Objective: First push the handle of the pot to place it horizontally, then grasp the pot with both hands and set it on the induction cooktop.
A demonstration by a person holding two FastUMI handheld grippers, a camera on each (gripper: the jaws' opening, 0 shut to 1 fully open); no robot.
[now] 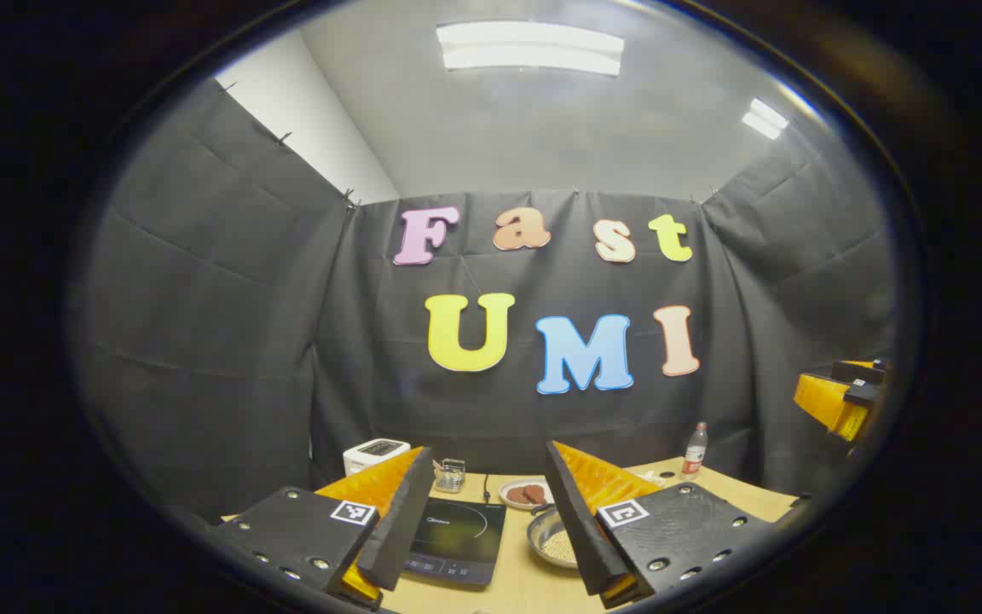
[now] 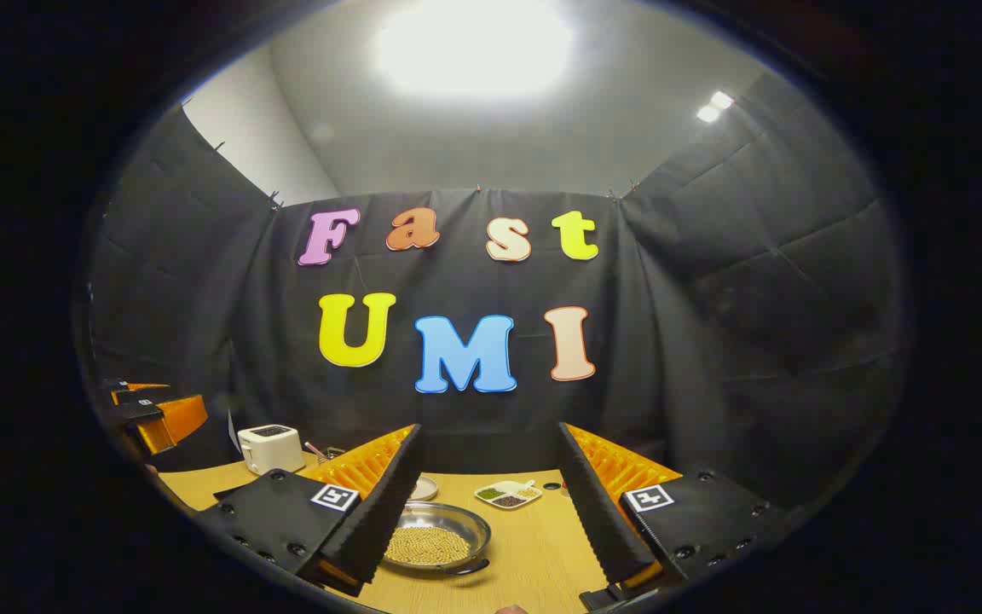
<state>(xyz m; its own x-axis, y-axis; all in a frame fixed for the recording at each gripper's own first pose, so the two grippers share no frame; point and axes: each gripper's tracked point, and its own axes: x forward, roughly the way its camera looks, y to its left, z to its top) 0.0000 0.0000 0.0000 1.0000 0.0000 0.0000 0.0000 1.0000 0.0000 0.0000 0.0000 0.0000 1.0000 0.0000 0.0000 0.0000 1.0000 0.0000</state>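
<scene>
Steel pot [image 2: 437, 535] of beans sits beside black induction cooktop [image 1: 457, 541].

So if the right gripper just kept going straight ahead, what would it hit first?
Probably the pot of beans lying low between the open right gripper fingers, though depth is hard to judge; aimed higher, it might pass over to the cloth wall.

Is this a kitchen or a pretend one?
Probably a pretend kitchen set up in a booth: black cloth walls surround a wooden table holding an induction cooktop, a toaster and a pot of small beans.
</scene>
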